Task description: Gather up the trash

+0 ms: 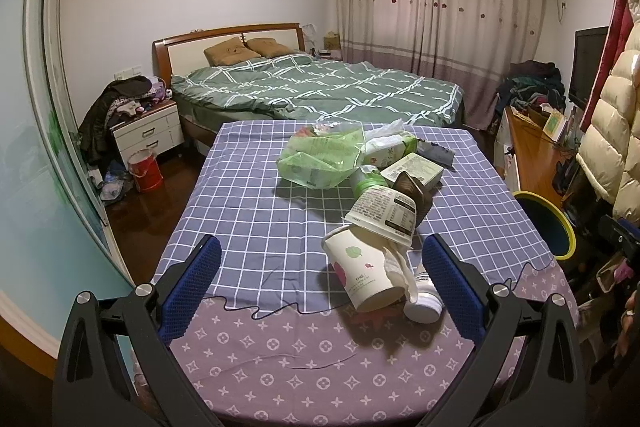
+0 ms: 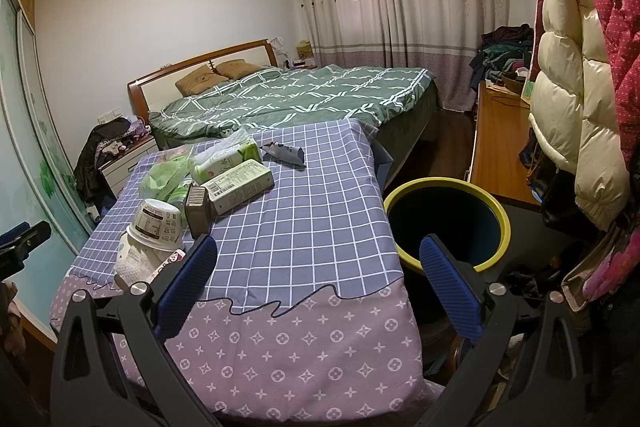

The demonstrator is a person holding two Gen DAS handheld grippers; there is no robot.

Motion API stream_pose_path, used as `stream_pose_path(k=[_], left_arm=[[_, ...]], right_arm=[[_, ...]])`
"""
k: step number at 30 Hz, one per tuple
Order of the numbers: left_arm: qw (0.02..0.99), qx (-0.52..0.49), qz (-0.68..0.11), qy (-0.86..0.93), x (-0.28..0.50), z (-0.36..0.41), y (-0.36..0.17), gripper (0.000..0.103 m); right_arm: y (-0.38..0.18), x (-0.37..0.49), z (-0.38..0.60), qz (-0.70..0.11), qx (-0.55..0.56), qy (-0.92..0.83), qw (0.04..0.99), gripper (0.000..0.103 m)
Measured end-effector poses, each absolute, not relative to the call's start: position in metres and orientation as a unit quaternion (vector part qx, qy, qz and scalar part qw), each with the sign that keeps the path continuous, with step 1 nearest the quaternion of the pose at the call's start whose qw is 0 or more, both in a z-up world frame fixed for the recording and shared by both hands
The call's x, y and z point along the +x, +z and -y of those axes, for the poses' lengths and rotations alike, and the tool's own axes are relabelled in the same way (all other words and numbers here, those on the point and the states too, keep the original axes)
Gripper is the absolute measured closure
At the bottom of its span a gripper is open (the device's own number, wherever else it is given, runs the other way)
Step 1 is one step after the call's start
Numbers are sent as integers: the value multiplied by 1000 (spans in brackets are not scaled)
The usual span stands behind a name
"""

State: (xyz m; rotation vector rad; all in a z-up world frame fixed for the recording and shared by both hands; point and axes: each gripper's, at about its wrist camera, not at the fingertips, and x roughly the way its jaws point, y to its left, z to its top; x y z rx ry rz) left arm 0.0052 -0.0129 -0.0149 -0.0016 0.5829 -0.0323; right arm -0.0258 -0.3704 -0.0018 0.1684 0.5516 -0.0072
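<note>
Both claws sit at the near table edge, each spread wide and holding nothing. Left claw [image 1: 320, 281] frames the nearest trash; right claw [image 2: 316, 277] hangs over the bare checked cloth [image 2: 304, 195], with the bin [image 2: 502, 215] just beside the table's right edge, mouth open and yellow-rimmed.

Trash is piled on the table's left half, seen from the right wrist:
- paper cup [image 1: 362, 271] on its side, tissue [image 1: 402, 269] spilling from its mouth, touching a white cap or lid [image 1: 422, 307].
- yogurt tub [image 1: 386, 213] tipped over, leaning on the cup.
- dark pouch [image 1: 416, 193], box [image 1: 412, 169], green bag [image 1: 320, 157], carton [image 1: 390, 145] farther back.

Handling, my judgement: cup is light, thin-walled, crushes easily; best pinched across the body near the rim, gently. Tissue is soft and may drop out on lifting. Tub is stiffer plastic, possibly slick; take hold across its sidewall. Bag is limp and needs a bunched fold.

First pick for the left claw: the cup, already between its fingers' line.
</note>
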Motion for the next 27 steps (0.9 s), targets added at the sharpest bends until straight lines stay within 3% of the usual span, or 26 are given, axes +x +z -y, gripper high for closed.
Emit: stream_pose_path(k=[27], left_arm=[[956, 1, -292, -20, 8, 17, -19, 4]], right_arm=[[-3, -25, 371, -272, 84, -3, 959, 6]])
